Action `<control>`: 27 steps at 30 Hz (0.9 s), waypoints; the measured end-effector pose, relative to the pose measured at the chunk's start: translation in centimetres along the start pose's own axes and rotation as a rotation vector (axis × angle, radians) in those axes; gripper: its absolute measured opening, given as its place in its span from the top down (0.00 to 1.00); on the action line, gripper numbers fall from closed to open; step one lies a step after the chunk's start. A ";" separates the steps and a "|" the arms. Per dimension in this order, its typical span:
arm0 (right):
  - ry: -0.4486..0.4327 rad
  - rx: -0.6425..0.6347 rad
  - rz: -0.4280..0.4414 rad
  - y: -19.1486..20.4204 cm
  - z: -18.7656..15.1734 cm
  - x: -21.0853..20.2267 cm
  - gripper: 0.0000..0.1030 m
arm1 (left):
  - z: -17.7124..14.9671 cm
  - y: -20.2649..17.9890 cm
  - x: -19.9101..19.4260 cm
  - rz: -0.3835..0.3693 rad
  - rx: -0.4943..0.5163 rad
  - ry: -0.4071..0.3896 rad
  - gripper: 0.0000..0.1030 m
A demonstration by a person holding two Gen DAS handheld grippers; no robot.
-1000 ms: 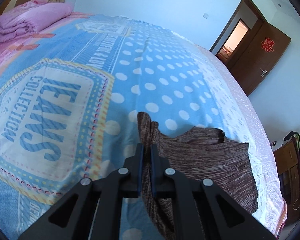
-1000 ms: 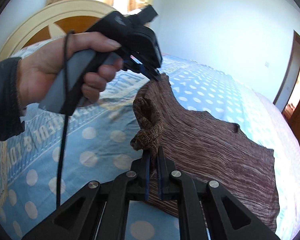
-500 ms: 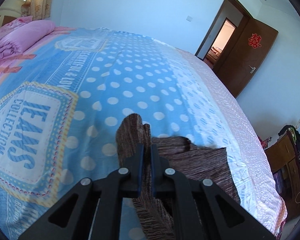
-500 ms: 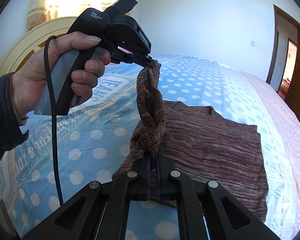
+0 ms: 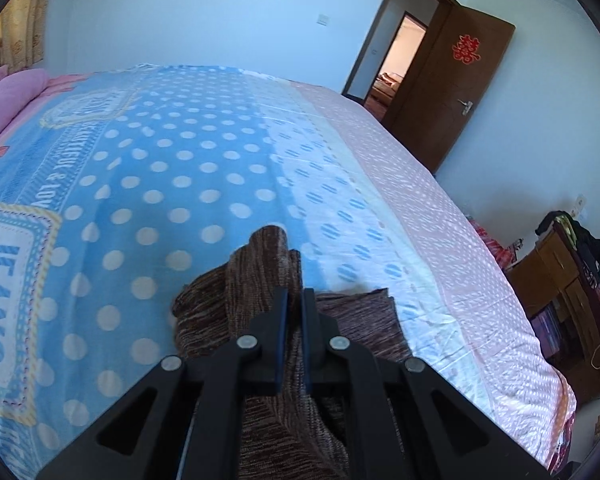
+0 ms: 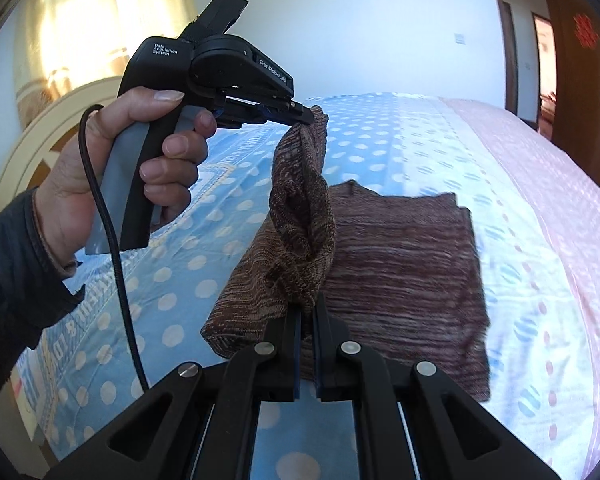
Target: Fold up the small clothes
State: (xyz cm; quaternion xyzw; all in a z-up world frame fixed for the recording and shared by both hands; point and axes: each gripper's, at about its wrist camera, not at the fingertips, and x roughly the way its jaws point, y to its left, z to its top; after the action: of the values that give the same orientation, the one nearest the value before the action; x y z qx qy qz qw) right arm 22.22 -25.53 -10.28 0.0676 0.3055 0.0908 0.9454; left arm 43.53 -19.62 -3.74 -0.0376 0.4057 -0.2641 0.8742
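Observation:
A brown knit garment [image 6: 400, 272] lies on the bed, its near edge lifted between both grippers. My left gripper [image 5: 294, 296] is shut on one bunched corner of the garment [image 5: 260, 280]. In the right wrist view the left gripper [image 6: 306, 117] is held up by a hand [image 6: 112, 168], with the cloth hanging twisted from its tip. My right gripper [image 6: 308, 308] is shut on the other end of the raised edge, low and near the camera. The lifted strip stretches over the part still flat on the bed.
The bed [image 5: 180, 168] has a blue polka-dot cover with a pink strip [image 5: 420, 208] along its right side. Pink bedding [image 5: 8, 100] lies far left. An open brown door [image 5: 452, 92] and a wooden cabinet [image 5: 560, 288] stand beyond the bed's right edge.
Both grippers have carried the lifted edge across the bed toward the pink side, folding it over the flat part. The left gripper has risen and both have rolled.

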 end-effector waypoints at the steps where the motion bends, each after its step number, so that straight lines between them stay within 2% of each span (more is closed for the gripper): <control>1: 0.001 0.015 0.003 -0.6 -0.1 -0.4 0.97 | 0.0 -0.6 0.4 -0.003 0.009 0.004 0.93; 12: 0.041 0.123 -0.033 -5.6 -2.5 -1.8 0.97 | -0.8 -7.1 4.5 -0.080 0.085 0.058 0.94; 22: 0.110 0.273 -0.065 -10.3 -5.7 -0.5 0.97 | -3.4 -10.9 11.6 -0.068 0.134 0.149 0.94; 25: 0.130 0.317 -0.043 -11.3 -6.1 -0.2 0.97 | -4.5 -11.8 12.8 -0.071 0.161 0.161 0.92; 27: 0.136 0.333 -0.022 -11.5 -6.2 -0.3 0.96 | -5.1 -12.0 12.6 -0.040 0.169 0.168 0.90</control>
State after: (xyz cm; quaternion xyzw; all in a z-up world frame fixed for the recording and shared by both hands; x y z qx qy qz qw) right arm 19.80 -36.34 -17.24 0.2137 0.3803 0.0331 0.8992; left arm 41.33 -35.38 -12.44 0.0503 0.4530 -0.3170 0.8317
